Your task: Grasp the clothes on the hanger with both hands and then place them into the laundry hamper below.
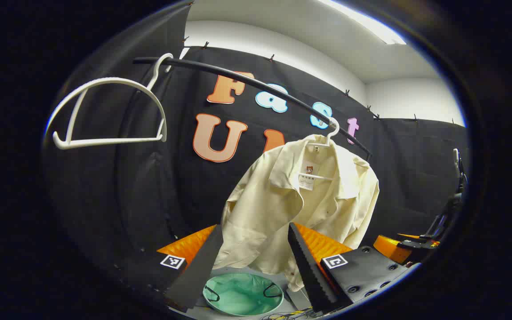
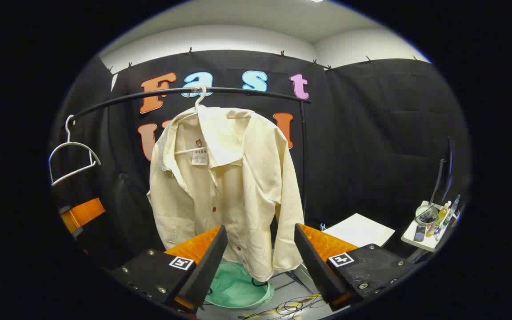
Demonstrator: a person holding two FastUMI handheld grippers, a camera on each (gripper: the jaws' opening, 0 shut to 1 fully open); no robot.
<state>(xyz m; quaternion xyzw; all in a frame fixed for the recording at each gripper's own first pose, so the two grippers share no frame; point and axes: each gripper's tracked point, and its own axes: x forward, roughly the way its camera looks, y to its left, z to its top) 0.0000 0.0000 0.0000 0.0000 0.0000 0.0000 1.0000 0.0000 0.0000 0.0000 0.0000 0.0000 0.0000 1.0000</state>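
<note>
Fingers of both the left gripper (image 1: 251,262) and the right gripper (image 2: 260,262) stood spread apart and empty, aimed at the one cream shirt (image 2: 220,186), probably so each could take a side of it. It hung on a white hanger (image 2: 198,100) from the black rail (image 2: 238,91), directly above the single green laundry hamper (image 2: 238,289), a placement that suited a straight drop. Two hangers were counted, the second hanger (image 1: 105,111) bare; small items on a side shelf (image 2: 429,226) were too blurred to count.

A: Left gripper view looks up from low, facing the shirt (image 1: 300,200) from its left — fairly near.
B: Right gripper view faces it squarely. Both share shirt, rail (image 2: 185,92), hamper (image 2: 238,289).
</note>
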